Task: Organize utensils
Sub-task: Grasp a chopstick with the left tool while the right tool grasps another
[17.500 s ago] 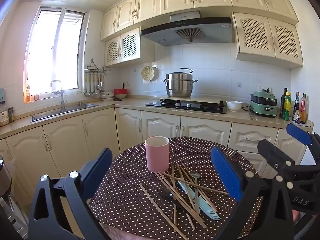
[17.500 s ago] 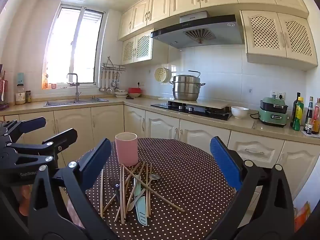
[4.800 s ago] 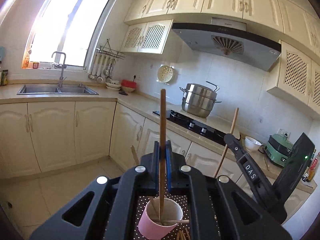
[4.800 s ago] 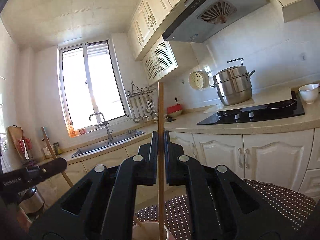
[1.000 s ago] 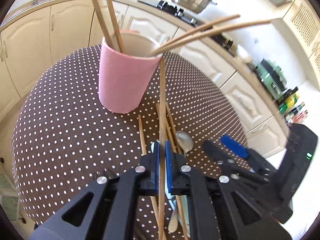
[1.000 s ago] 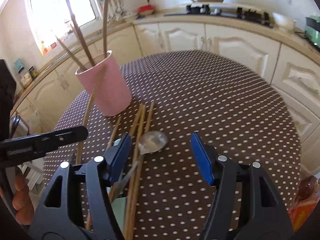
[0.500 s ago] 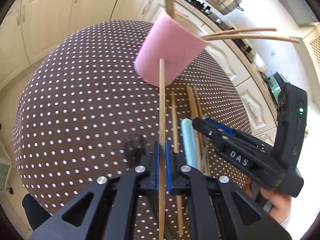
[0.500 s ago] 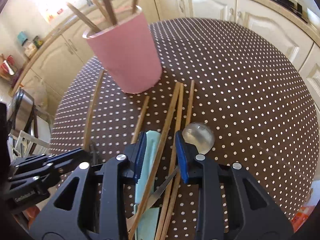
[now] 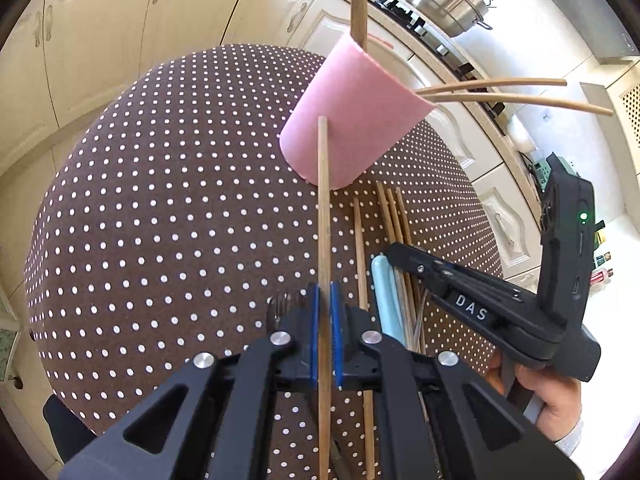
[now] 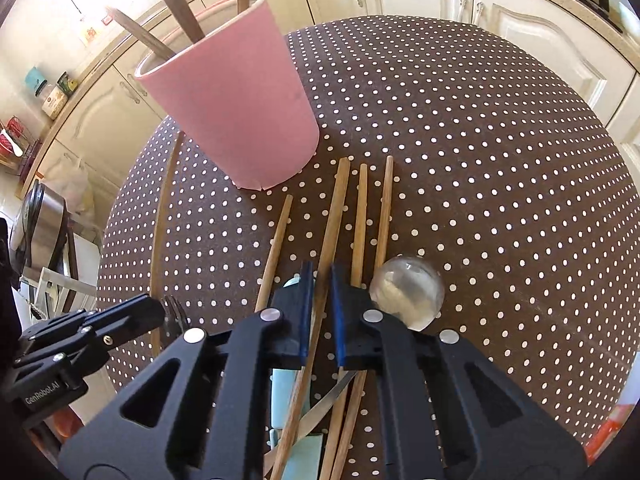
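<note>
My left gripper (image 9: 325, 334) is clamped on a single wooden chopstick (image 9: 323, 216), blue pads pressed to either side, the stick running straight ahead so that its tip shows against the side of the pink cup (image 9: 352, 120). My right gripper (image 10: 320, 300) has its jaws nearly together around another chopstick (image 10: 332, 220), one of a loose bundle lying on the table; I cannot tell whether the pads are actually pinching it or whether it has left the cloth.

Beside that stick lie three more chopsticks (image 10: 362, 216), roughly parallel, their far ends pointing toward the base of the cup. A metal spoon (image 10: 406, 294) rests just right of my right gripper's fingers, bowl up, and a pale blue handle (image 9: 384, 300) lies under the bundle. A dark fork (image 10: 176, 316) shows between the two grippers, tines near my left gripper's tip.

The cup stands upright on the round table's brown cloth with white dots (image 10: 500, 200), just beyond the bundle, and already holds several chopsticks (image 9: 500, 92) that lean out over its rim. Cream kitchen cabinets (image 9: 92, 32) curve around behind, with a steel pot (image 9: 448, 0) on the stove.
</note>
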### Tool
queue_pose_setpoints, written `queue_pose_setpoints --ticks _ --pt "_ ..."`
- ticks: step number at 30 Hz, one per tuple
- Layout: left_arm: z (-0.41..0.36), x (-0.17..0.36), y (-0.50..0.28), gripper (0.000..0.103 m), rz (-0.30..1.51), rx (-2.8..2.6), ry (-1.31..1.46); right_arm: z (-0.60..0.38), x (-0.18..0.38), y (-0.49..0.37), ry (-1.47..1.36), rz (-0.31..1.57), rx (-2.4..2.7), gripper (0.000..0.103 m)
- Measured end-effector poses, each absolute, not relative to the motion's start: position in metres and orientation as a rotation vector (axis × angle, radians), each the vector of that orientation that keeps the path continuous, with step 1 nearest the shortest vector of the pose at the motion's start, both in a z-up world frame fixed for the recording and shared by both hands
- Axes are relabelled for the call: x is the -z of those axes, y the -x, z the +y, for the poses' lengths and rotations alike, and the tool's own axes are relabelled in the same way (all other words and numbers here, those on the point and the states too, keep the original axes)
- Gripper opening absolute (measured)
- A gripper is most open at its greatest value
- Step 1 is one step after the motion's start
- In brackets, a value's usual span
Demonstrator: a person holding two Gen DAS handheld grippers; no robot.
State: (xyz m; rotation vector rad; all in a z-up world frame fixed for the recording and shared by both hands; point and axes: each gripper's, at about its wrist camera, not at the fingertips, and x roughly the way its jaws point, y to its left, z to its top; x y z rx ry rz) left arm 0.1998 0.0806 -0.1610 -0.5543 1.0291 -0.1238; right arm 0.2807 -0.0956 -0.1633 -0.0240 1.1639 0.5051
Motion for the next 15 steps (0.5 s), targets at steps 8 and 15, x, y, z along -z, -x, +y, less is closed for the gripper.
queue_pose_setpoints --ticks 8,15 --pt "0.074 0.145 -0.190 0.006 0.954 0.123 0.496 -0.114 0.145 -0.271 -0.039 1.060 -0.545 0.007" --pt "0.058 0.121 -0.172 0.006 0.850 0.154 0.449 -0.143 0.117 -0.233 -0.158 0.859 -0.585 0.007"
